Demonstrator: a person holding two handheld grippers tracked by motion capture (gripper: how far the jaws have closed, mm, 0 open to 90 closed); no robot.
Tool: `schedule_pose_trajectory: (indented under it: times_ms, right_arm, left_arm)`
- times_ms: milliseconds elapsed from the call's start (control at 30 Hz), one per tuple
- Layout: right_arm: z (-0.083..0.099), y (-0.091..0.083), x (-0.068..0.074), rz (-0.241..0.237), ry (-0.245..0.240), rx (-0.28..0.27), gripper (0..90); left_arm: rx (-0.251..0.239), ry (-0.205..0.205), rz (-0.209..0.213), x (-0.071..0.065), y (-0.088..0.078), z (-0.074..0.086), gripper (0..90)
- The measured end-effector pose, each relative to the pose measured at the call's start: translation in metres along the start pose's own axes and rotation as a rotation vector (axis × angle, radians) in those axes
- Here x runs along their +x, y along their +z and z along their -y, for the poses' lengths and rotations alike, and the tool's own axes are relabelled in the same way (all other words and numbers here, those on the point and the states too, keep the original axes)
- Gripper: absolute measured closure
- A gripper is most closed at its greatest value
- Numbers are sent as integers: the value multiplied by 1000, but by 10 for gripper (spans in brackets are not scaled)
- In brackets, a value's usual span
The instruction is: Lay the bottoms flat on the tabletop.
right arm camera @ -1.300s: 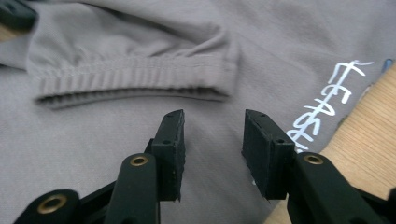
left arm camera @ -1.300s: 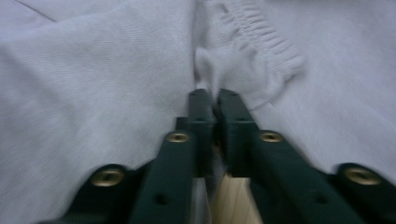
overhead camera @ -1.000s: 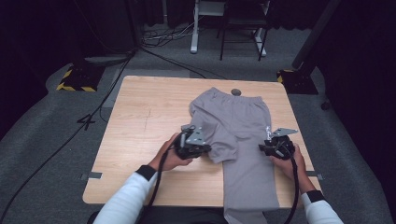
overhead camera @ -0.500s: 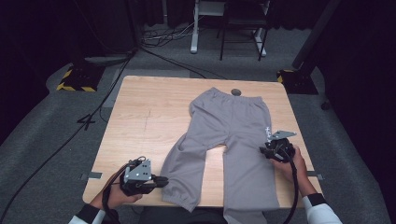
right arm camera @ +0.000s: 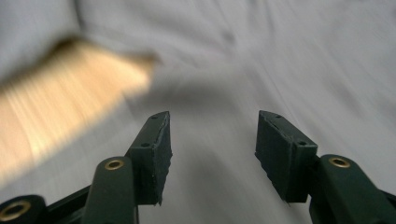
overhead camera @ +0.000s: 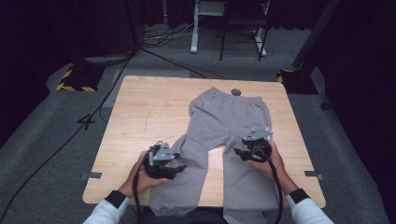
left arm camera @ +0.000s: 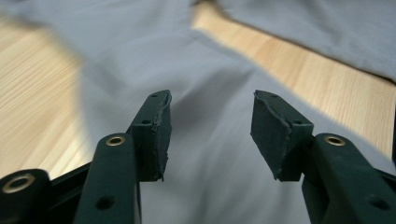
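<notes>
A wooden table (overhead camera: pixel 140 116) stands on grey carpet in a dark room, with cables and a desk frame in the upper part of the high view. Grey trousers (overhead camera: pixel 231 116) lie flat on the table, right of centre in the frame, waistband toward the top, the two legs spread apart in a V and running down over the near table edge. A strip of bare wood shows between the legs.

The left gripper (overhead camera: pixel 180 168) sits at lower centre-left, over the left-hand leg near its outer edge. Its jaws stand apart and have just been opening; in the left gripper view (left arm camera: pixel 210 135) nothing is between them, and the cloth lies beneath.

The right gripper (overhead camera: pixel 239 153) sits at lower centre-right, over the right-hand leg near its inner edge. Its jaws stand apart and have just been opening; the right gripper view (right arm camera: pixel 212 149) shows only cloth below them, blurred.

The fabric is plain light grey, smooth, with soft folds.
</notes>
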State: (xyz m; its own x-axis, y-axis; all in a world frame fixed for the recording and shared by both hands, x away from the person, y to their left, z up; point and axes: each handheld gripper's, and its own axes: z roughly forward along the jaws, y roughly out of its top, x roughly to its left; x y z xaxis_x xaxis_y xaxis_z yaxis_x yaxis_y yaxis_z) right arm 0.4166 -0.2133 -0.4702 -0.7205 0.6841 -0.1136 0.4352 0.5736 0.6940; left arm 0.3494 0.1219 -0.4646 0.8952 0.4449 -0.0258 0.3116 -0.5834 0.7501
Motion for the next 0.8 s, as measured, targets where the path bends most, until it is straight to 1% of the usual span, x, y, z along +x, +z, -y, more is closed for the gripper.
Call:
schedule_pose_trajectory:
  times_ms: [33, 67, 100, 133, 167, 200, 233, 267, 300, 333, 367, 433, 500, 533, 567, 600, 633, 700, 733, 767, 800]
  right_arm:
    - [-7, 8, 1, -3, 4, -7, 461]
    - [-13, 16, 2, -21, 8, -11, 484]
    - [-19, 22, 3, -29, 14, -14, 485]
    - [-24, 28, 5, -33, 9, -20, 493]
    - [-28, 33, 7, -38, 2, -21, 497]
    - [-31, 37, 9, -33, 0, -8, 512]
    - [-32, 40, 11, -19, -8, 0, 535]
    - [-31, 44, 12, -18, -10, 19, 534]
    - [-30, 47, 11, -23, -1, 36, 533]
    - [-28, 48, 11, -14, 9, 55, 529]
    - [-25, 47, 10, -8, 11, 59, 542]
    - [-19, 41, 6, -17, 23, 63, 544]
    - [-11, 34, 0, -26, 42, 64, 558]
    - [-6, 30, -3, -38, 54, 62, 560]
    - [-1, 25, -6, -29, 59, 64, 561]
    - [4, 20, -9, -23, 62, 65, 566]
    - [10, 16, -13, -25, 66, 67, 569]
    - [21, 7, -20, -24, 94, 69, 571]
    - [24, 3, -22, -24, 96, 72, 571]
    - [29, -3, -24, -23, 97, 79, 571]
    - [33, -7, -26, -23, 100, 86, 568]
  left_arm:
    - [15, 11, 37, -2, 10, -4, 530]
    - [30, 26, 55, -6, 18, -6, 539]
    - [62, 54, 57, -8, 25, -8, 554]
    - [79, 61, 80, -10, 29, -7, 569]
    - [85, 54, 100, -11, 33, -6, 590]
    - [99, 50, 104, -12, 34, -4, 615]
    - [117, 62, 111, -13, 35, -1, 632]
    - [125, 61, 135, -15, 35, 1, 639]
    - [144, 58, 148, -17, 35, 4, 645]
    - [132, 60, 158, -20, 34, 7, 649]
    - [138, 58, 171, -22, 32, 8, 653]
    - [140, 63, 198, -30, 27, 13, 659]
    - [144, 50, 251, -36, 22, 18, 659]
    - [151, 54, 265, -40, 18, 21, 660]
    - [147, 58, 284, -44, 16, 24, 660]
    - [154, 63, 315, -47, 13, 26, 655]
    - [155, 78, 327, -51, 11, 28, 640]
    - [172, 105, 338, -59, 6, 31, 603]
    - [171, 123, 312, -64, 1, 31, 571]
    - [152, 116, 284, -65, -2, 31, 527]
    - [130, 99, 265, -62, -6, 30, 523]
